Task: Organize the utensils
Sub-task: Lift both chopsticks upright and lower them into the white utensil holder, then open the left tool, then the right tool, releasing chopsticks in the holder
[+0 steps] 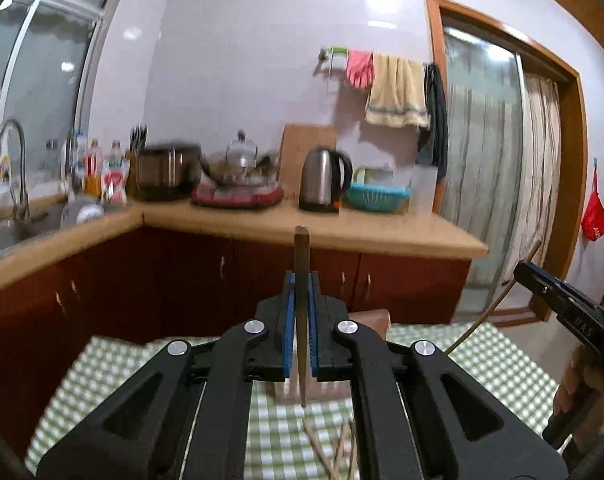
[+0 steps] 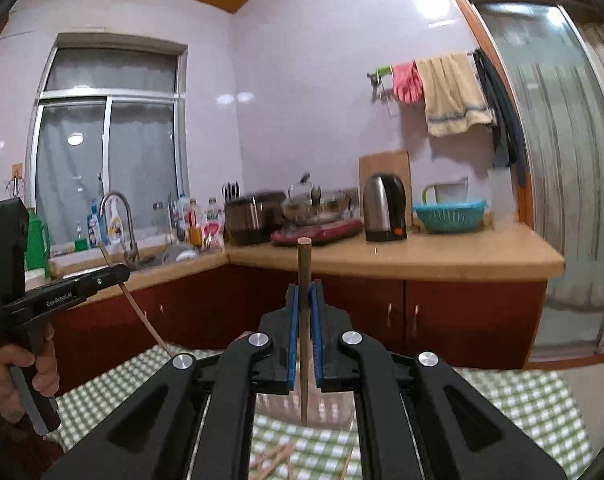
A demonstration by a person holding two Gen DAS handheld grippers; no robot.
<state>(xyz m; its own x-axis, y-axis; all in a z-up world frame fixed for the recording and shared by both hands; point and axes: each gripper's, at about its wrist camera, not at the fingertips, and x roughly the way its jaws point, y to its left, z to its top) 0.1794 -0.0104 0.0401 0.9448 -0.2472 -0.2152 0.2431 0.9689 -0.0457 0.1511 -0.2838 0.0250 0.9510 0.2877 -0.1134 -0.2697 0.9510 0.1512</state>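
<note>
In the left wrist view my left gripper (image 1: 302, 280) is shut on a dark wooden chopstick (image 1: 301, 248) that stands upright between the blue pads, its thin end hanging over the green checked table (image 1: 498, 364). My right gripper (image 2: 304, 289) is shut the same way on another upright chopstick (image 2: 304, 260). Each view shows the other gripper off to the side, lifted above the table: the right gripper (image 1: 522, 271) with its slanted chopstick (image 1: 488, 312), and the left gripper (image 2: 122, 270) with its slanted chopstick (image 2: 141, 312). Several loose chopsticks (image 1: 334, 452) lie on the cloth below. A clear plastic holder (image 2: 334, 406) stands under the right gripper.
Beyond the table runs a wooden counter (image 1: 382, 232) over red cabinets, with a steel kettle (image 1: 324, 178), a teal basket (image 1: 378, 196), pots and bottles. A sink with a tap (image 2: 117, 216) is at the left, a glass door (image 2: 562, 160) at the right. A hand (image 2: 41, 364) grips the left tool.
</note>
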